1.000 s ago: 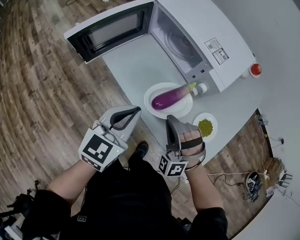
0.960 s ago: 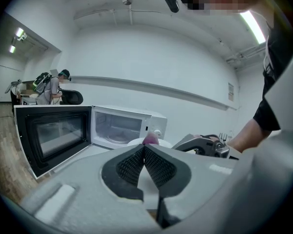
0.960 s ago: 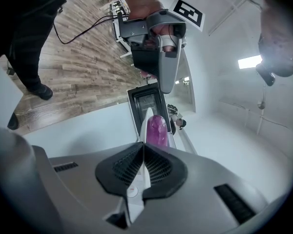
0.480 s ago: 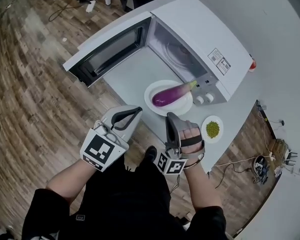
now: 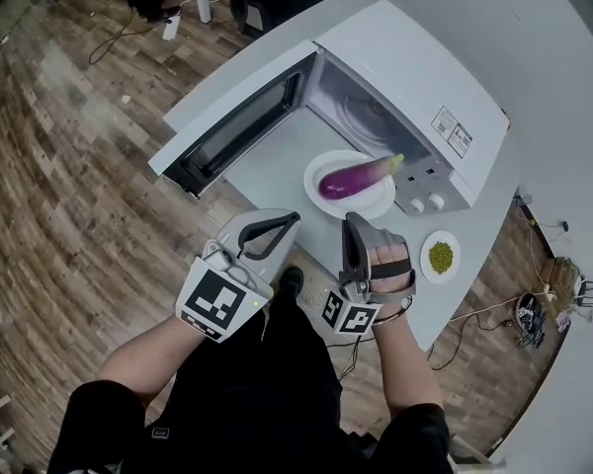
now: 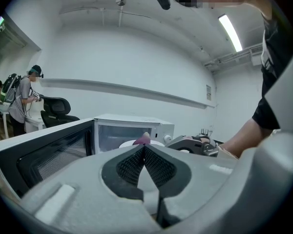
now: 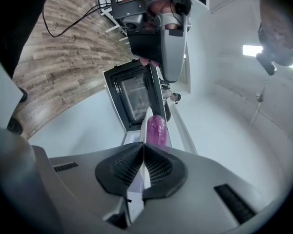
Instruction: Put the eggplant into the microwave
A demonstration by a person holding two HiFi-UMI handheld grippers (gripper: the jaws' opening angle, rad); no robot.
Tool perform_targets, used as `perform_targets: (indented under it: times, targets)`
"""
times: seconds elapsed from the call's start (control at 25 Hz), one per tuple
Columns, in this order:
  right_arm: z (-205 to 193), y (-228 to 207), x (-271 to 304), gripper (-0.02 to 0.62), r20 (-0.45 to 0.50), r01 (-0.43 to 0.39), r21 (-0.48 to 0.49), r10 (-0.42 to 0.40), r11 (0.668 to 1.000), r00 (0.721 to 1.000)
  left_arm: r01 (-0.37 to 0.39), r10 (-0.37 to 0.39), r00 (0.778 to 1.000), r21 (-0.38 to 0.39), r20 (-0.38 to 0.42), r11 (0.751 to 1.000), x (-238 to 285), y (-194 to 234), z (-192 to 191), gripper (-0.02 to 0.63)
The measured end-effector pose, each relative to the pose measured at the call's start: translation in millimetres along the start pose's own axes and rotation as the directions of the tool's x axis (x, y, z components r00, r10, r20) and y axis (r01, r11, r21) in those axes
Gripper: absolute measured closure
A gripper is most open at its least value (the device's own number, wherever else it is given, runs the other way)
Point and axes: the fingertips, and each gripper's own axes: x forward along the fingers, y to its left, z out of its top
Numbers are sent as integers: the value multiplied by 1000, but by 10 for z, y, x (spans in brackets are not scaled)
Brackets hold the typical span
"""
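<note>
Eggplant [image 6: 144, 139] mostly hidden
Only its tip is seen above the left gripper [image 6: 144, 148]; print on the label [image 5: 454, 132] of the microwave [image 5: 415, 57] cannot be read.

Left gripper [image 5: 289, 220], right gripper [image 5: 350, 223]: light grey shells, black ribbed pads [image 6: 128, 167]. White marker cube [image 5: 217, 302], black squares, at 6 o'clock end of each. Black straps [image 5: 389, 271] over right hand [image 5: 381, 265]. Black sleeves [image 5: 94, 413].

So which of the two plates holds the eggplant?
The larger plate, right before the open microwave; the smaller plate beside it holds something green.
</note>
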Motion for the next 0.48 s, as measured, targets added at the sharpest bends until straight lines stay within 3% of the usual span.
perform_targets:
  times: [0.48]
  targets:
    - [-114, 129, 380, 574, -19, 11, 23, -10, 1000, 1000, 1, 0, 1000, 33, -21, 999, 291, 202, -178, 598]
